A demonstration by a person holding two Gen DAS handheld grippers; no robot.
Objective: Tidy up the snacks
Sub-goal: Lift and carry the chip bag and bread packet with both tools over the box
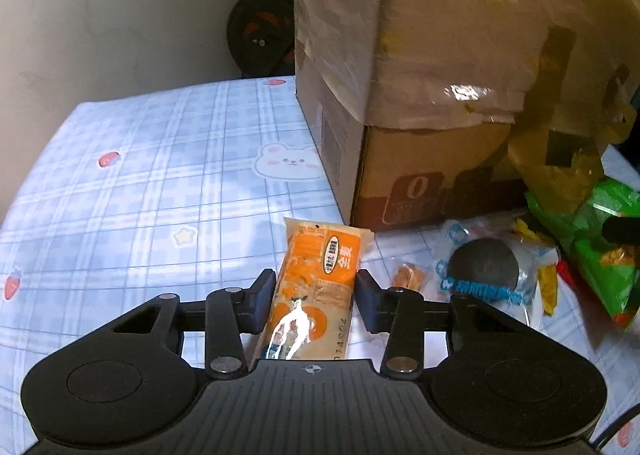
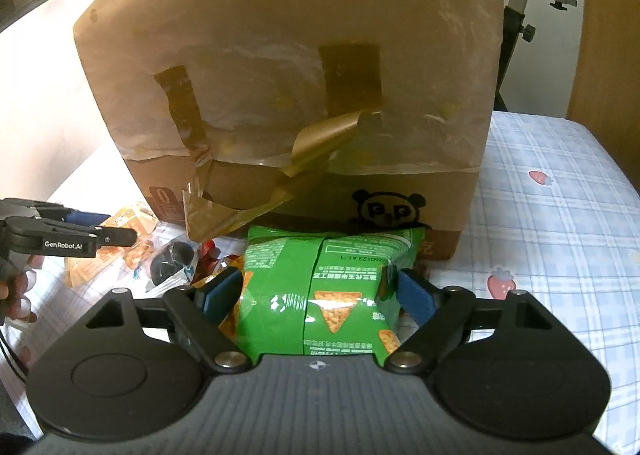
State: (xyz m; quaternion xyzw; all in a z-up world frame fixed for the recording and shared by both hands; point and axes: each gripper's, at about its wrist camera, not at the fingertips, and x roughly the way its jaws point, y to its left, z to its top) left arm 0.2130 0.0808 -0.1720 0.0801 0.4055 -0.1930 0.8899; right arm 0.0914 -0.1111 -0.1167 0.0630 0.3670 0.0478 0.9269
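Orange snack bar (image 1: 316,287), green chip bag (image 2: 332,295)

One cardboard box (image 2: 288,67), one green chip bag (image 2: 332,287), one orange snack packet (image 1: 316,287), one clear packet holding a dark round cake (image 1: 486,265), one small orange-filled packet (image 1: 408,277), two tools, left tool (image 1: 314,297), right tool (image 2: 320,293)

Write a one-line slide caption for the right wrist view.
Right gripper grips a green chip bag before a taped cardboard box.
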